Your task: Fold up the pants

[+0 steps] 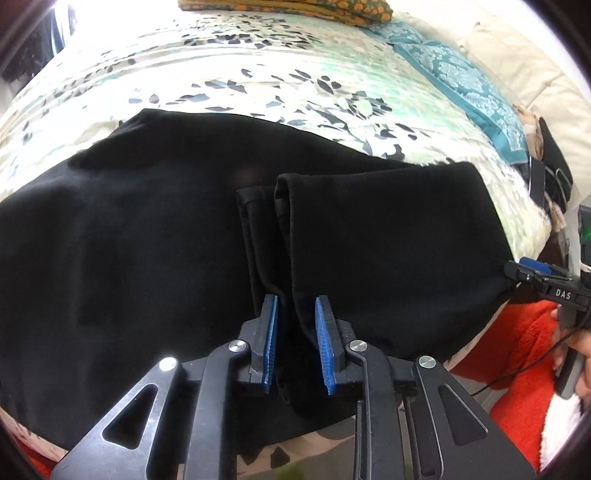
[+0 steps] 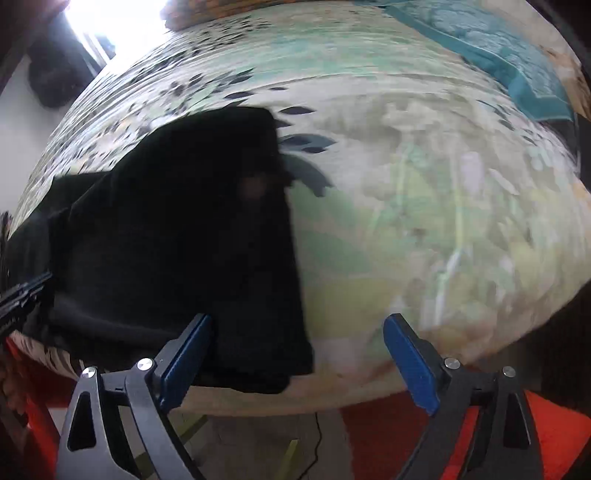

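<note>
Black pants (image 1: 129, 240) lie spread on a floral bedspread (image 1: 258, 81). In the left wrist view my left gripper (image 1: 295, 310) has its blue pads closed on the doubled hem ends of the pant legs (image 1: 280, 229), held up above the rest of the fabric. My right gripper shows at the right edge of that view (image 1: 524, 273), touching the fabric's edge. In the right wrist view the right gripper (image 2: 299, 325) is wide open, its left pad against the near corner of the folded pants (image 2: 184, 229); nothing is between the pads.
A teal patterned pillow (image 1: 465, 92) and an orange floral cushion (image 1: 295, 7) lie at the far side of the bed. An orange and white rug (image 1: 517, 369) lies beside the bed. The bed's near edge (image 2: 369, 391) runs under the right gripper.
</note>
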The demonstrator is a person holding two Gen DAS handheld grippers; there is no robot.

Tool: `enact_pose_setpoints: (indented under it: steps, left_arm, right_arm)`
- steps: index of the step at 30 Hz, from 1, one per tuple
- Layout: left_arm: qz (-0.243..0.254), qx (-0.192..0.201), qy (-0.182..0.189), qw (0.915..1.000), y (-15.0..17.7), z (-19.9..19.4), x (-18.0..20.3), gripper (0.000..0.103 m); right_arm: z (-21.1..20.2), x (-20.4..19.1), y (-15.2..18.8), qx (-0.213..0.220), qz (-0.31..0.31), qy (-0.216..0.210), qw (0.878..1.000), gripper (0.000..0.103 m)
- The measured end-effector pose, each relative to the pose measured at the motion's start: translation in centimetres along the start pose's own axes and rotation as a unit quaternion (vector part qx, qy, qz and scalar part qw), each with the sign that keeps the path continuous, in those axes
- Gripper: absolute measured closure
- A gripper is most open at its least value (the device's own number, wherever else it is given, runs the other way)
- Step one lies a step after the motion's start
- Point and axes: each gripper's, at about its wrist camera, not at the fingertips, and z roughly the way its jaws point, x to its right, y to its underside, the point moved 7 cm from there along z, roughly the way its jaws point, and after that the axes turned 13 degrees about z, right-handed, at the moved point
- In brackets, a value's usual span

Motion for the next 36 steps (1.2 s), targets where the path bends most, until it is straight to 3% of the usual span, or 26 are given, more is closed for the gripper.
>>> enact_pose_setpoints:
  steps: [1, 2, 4, 6, 8, 11, 14, 15, 17, 19, 20, 22, 23, 26, 29, 31, 33, 34, 36]
  left_arm:
    - [-0.019, 0.016, 0.006, 0.9997, -0.2, -1.0, -0.7, 0.074]
    - [-0.036, 0.037, 0.006, 0.9986, -0.5, -2.2, -1.5, 0.057]
    - [-0.065, 0.087, -0.009, 0.9941, -1.2, -5.1, -3.3, 0.032]
    - [-0.087, 0.135, -0.017, 0.9869, -2.1, -7.4, -4.1, 0.029]
    - [-0.075, 0.151, 0.006, 0.9857, -3.0, -8.1, -3.0, 0.029]
    - [-0.017, 0.143, 0.042, 0.9887, -3.5, -7.0, 0.9, 0.029]
    - [0.048, 0.100, 0.068, 0.9915, -2.3, -3.7, 4.7, 0.029]
    - [0.065, 0.066, 0.064, 0.9936, -1.4, -2.0, 5.4, 0.030]
    - [0.092, 0.006, 0.040, 0.9949, 1.0, 0.9, 5.6, 0.041]
    - [0.119, 0.013, 0.017, 0.9927, 1.7, 0.1, 5.5, 0.040]
    - [0.114, 0.001, 0.011, 0.9935, 1.8, -0.1, 5.1, 0.041]
    - [0.081, 0.018, 0.017, 0.9964, 1.0, -1.6, 3.9, 0.040]
    - [0.066, 0.038, 0.015, 0.9970, 0.4, -2.7, 3.3, 0.034]
    - [0.054, 0.087, 0.022, 0.9945, -2.1, -4.5, 3.4, 0.021]
    - [0.064, 0.095, 0.031, 0.9930, -4.6, -3.4, 5.0, 0.021]
    - [0.082, 0.081, 0.027, 0.9929, -5.3, -1.6, 6.0, 0.021]
    - [0.087, 0.028, -0.003, 0.9958, -5.1, 1.8, 5.6, 0.021]
    - [0.083, -0.001, -0.016, 0.9964, -4.4, 3.4, 5.0, 0.026]
    - [0.101, 0.016, -0.023, 0.9945, -3.9, 3.4, 5.0, 0.027]
  right_arm:
    - [-1.4, 0.2, -0.6, 0.026, 0.006, -0.002, 1.000, 0.012]
    - [-3.1, 0.3, -1.1, 0.055, 0.018, -0.017, 0.998, 0.012]
    - [-6.5, 0.0, -2.4, 0.099, 0.053, -0.089, 0.990, 0.012]
    - [-8.9, -0.7, -3.8, 0.116, 0.087, -0.163, 0.976, 0.012]
    - [-9.8, -2.8, -5.0, 0.105, 0.097, -0.239, 0.960, 0.012]
    - [-9.1, -6.6, -5.5, 0.053, 0.109, -0.320, 0.940, 0.015]
    - [-7.0, -9.5, -4.1, -0.013, 0.116, -0.357, 0.927, 0.026]
    - [-6.0, -9.9, -3.2, -0.037, 0.121, -0.360, 0.924, 0.030]
    - [-3.1, -9.9, -0.9, -0.100, 0.136, -0.342, 0.925, 0.040]
    - [-0.2, -8.8, 2.4, -0.168, 0.152, -0.294, 0.929, 0.055]
    - [0.1, -8.2, 3.3, -0.170, 0.155, -0.287, 0.930, 0.065]
    - [-0.6, -7.5, 3.2, -0.163, 0.161, -0.300, 0.926, 0.065]
    - [-1.4, -7.3, 2.7, -0.152, 0.166, -0.306, 0.925, 0.064]
    - [-3.9, -7.8, -0.9, -0.088, 0.133, -0.308, 0.938, 0.064]
    - [-4.3, -9.1, -5.1, -0.045, 0.111, -0.291, 0.949, 0.064]
    - [-3.0, -10.2, -7.6, -0.028, 0.104, -0.291, 0.951, 0.062]
    - [-0.2, -10.9, -9.1, -0.041, 0.107, -0.285, 0.952, 0.060]
    - [1.4, -10.6, -9.4, -0.057, 0.113, -0.275, 0.953, 0.060]
    - [4.1, -10.0, -9.3, -0.090, 0.122, -0.252, 0.956, 0.061]
